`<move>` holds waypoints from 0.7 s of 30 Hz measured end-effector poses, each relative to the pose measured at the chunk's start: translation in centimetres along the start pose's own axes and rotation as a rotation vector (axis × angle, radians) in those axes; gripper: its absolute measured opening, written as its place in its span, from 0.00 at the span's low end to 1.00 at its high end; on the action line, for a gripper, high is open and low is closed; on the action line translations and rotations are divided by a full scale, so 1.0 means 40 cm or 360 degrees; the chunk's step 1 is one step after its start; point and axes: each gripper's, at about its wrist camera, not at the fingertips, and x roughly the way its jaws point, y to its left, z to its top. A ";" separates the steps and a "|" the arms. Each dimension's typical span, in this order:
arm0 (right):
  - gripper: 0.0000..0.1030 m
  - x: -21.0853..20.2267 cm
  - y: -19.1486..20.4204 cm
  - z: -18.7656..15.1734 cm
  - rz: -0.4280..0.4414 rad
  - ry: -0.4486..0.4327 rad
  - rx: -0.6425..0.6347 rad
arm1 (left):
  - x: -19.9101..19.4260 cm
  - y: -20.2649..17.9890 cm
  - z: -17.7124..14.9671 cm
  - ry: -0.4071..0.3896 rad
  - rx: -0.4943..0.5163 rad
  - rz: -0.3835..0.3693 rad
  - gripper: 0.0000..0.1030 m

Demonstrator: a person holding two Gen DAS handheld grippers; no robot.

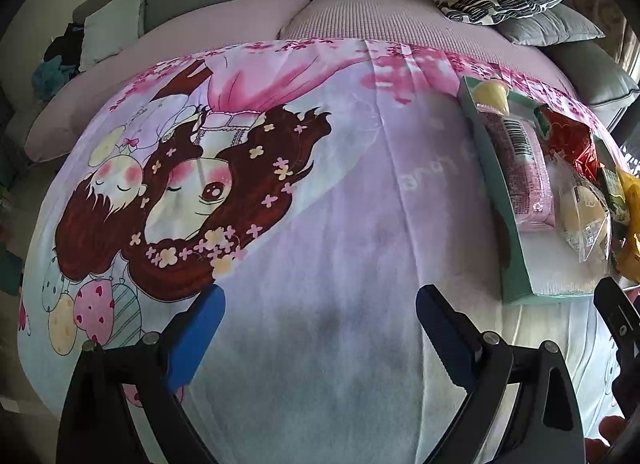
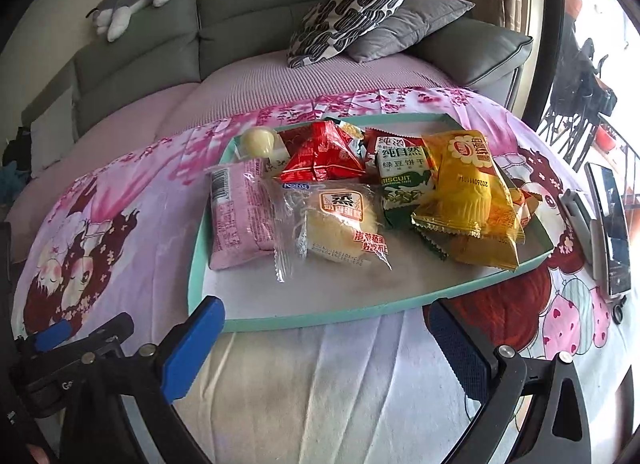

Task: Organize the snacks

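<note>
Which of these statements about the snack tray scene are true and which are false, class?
1. Both grippers are open and hold nothing. True: the left gripper and the right gripper have their blue-padded fingers spread over bare cloth.
2. The pink barcoded snack packet lies at the tray's left end. True.
3. The snacks sit in a round wicker basket. False: they lie in a shallow teal-rimmed rectangular tray.
4. The yellow foil packet lies outside the tray. False: it is inside, at the right end.
5. The clear-wrapped steamed cake lies between the pink packet and the green biscuit packet. True.
</note>
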 end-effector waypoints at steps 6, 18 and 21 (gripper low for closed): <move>1.00 0.010 0.008 0.000 -0.0011 0.0009 -0.0021 | 0.016 0.005 0.000 0.0018 -0.0009 0.0001 0.94; 1.00 0.022 0.018 -0.002 -0.0012 0.0034 -0.0040 | 0.028 0.012 0.007 0.0035 -0.0033 0.0005 0.94; 1.00 0.022 0.016 -0.002 -0.0008 0.0032 -0.0035 | 0.028 0.012 0.007 0.0036 -0.0034 0.0006 0.94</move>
